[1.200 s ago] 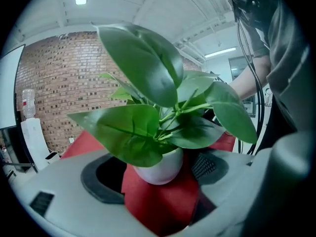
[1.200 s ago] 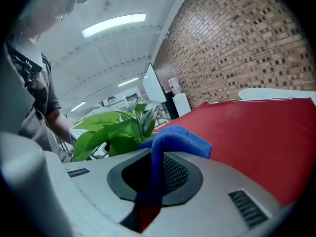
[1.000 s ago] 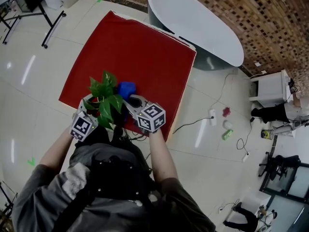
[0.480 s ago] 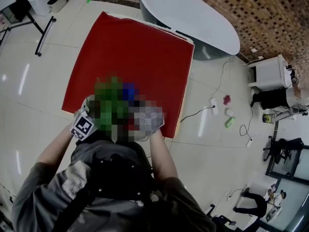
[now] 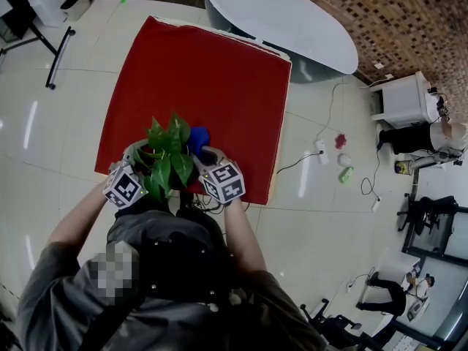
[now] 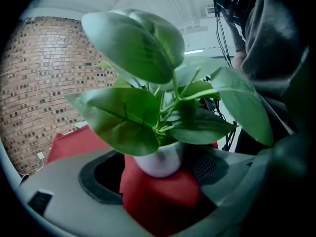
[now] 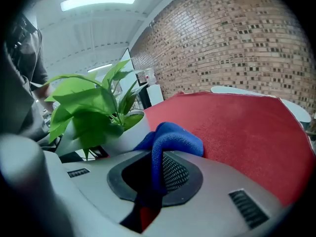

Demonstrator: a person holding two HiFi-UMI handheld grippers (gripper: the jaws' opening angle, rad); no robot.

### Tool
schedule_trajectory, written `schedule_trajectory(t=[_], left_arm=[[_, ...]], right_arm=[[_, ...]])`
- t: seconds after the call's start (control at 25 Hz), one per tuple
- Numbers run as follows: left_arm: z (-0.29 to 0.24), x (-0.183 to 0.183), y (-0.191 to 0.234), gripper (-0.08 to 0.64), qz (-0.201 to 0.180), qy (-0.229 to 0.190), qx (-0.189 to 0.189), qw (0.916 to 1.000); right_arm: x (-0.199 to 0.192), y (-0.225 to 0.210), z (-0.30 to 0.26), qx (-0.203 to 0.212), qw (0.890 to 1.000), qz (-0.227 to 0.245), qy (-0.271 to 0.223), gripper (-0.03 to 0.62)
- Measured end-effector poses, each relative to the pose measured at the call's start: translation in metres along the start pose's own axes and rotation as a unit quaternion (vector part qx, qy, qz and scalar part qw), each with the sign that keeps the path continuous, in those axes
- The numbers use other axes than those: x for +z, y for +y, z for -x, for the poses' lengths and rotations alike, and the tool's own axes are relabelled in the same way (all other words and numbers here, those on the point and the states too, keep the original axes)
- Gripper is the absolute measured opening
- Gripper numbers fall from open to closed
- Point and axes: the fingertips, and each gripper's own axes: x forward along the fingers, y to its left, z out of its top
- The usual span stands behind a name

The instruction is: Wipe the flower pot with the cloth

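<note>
The flower pot [image 6: 160, 161] stands at the near edge of the red mat [image 5: 212, 72], between the parted jaws of the left gripper [image 6: 158, 180]. The right gripper [image 7: 158, 177] clamps the blue cloth [image 7: 175, 139] against the pot's side. Wiping seems under way, with most of the pot left.

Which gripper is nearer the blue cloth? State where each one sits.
Right. The right gripper has its jaws shut on the blue cloth; the left gripper sits across the flower pot from it, jaws apart around the pot.

No legible text or signs
</note>
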Motion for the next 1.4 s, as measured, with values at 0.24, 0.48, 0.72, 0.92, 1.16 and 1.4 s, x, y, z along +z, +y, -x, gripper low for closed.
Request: schedule_trajectory(t=[0.24,0.48,0.72,0.92,1.16,1.4], left_arm=[[0.033,-0.026,-0.002,0.430,0.056,0.019,0.052,0.9969],[0.035,-0.037,-0.020,0.430,0.115,0.014,0.089,0.9893],[0.008,-0.012,-0.017,0.446,0.118,-0.021,0.181,0.9761],[-0.007,0.000,-0.024,0.457,0.141,-0.015,0.236,0.9614],[-0.008,-0.001,-0.005,0.457,0.161,0.000,0.290,0.9433],[-0.013,-0.001,-0.001,0.453,0.155,-0.002,0.288,0.9450]], right_arm=[[0.000,0.001,0.008,-0.002,1.000,-0.013,-0.012,0.057],[-0.002,0.005,0.010,0.005,1.000,-0.010,-0.016,0.057],[-0.005,0.006,0.005,0.016,1.000,-0.014,-0.019,0.057],[-0.006,0.009,0.007,0.025,0.999,-0.013,-0.019,0.057],[-0.009,0.014,0.012,0.039,0.999,-0.010,-0.021,0.057],[-0.009,0.020,0.011,0.052,0.998,-0.009,-0.021,0.057]])
